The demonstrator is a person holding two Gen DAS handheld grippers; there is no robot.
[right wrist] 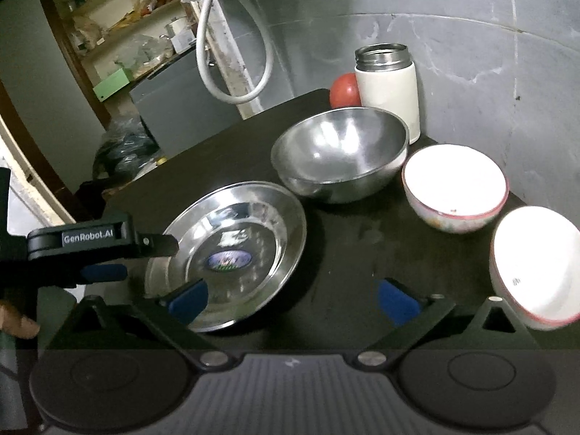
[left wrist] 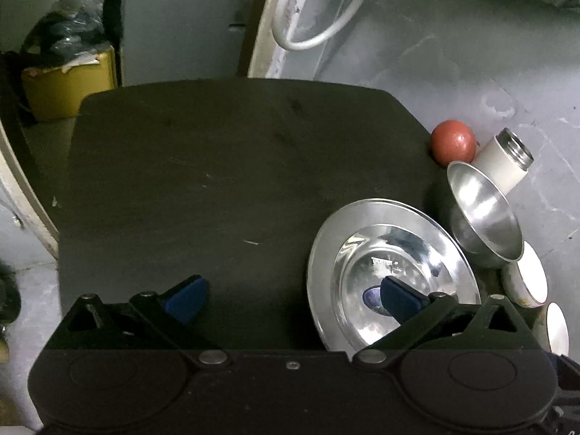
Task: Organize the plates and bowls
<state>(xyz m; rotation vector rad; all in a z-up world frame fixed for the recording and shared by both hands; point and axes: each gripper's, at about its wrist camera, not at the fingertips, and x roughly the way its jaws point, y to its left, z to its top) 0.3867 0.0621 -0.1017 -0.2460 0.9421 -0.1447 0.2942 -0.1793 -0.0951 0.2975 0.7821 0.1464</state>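
Both tools gape wide, empty, flanking the steel plate.

A shiny steel plate lies flat and upright on the dark table, a blue sticker at its centre. At its 1 o'clock, just beside its rim, stands an empty steel bowl, upright. At the bowl's 4 o'clock sits a white bowl with a red rim, empty. At that one's 5 o'clock stands a second white bowl, also red-rimmed; whether the two touch cannot be told.
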